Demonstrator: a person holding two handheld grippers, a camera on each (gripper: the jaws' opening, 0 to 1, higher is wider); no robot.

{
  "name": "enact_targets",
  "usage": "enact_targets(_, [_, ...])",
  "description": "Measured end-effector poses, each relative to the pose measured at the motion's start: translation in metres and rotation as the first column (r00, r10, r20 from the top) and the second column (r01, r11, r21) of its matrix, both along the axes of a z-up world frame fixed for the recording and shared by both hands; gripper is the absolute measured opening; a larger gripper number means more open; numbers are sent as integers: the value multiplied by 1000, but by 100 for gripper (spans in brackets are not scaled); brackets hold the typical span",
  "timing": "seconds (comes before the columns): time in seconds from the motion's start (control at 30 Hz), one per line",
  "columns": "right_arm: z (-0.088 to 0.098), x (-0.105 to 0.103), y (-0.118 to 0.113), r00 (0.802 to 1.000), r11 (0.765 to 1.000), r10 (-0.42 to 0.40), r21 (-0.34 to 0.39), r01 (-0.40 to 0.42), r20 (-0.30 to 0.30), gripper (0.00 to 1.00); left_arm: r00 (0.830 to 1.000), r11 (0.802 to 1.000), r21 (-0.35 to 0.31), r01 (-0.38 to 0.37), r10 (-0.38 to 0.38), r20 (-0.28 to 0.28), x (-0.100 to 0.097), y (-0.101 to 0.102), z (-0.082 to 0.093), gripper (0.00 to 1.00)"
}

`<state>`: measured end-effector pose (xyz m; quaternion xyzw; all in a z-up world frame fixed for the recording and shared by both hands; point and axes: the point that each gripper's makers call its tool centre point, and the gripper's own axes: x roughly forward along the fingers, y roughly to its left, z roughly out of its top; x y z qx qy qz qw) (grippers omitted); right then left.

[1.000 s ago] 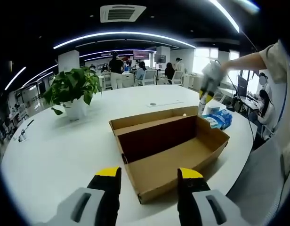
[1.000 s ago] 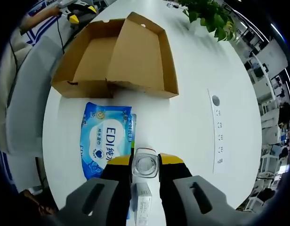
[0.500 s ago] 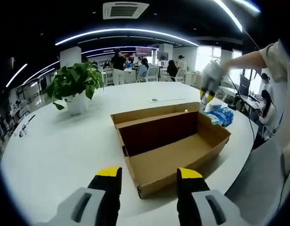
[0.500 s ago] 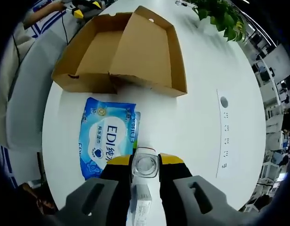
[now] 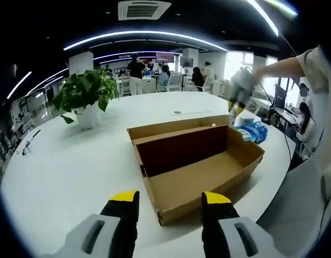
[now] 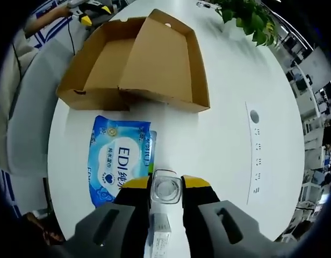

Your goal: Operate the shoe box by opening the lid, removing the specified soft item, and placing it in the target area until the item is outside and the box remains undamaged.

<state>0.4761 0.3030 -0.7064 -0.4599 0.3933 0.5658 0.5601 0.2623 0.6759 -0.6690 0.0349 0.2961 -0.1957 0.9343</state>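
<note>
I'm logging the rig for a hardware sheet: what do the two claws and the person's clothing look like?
Both claws have black fingers with yellow tips on grey moulded bodies with slotted cut-outs: the left claw and the right claw. In the left gripper view the right claw shows a pale grey body, and a thin dark cable hangs beside it. The person wears a light short sleeve.
</note>
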Motion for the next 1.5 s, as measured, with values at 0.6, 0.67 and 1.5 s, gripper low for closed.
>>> enact_targets(0.6, [10,6,8,999,998,-33,63,31,35,27,1000,1000,7,-22,22,-14,5,5,-2,46])
enact_targets(0.67, [15,8,13,996,992,-88,91,84,36,26,999,1000,10,-26,26,-18,6,6,-3,44])
enact_targets(1.5, [22,45,87,858,809,-513,325,490,-16,18,978,986,17,-165,165,-126,7,26,-23,18])
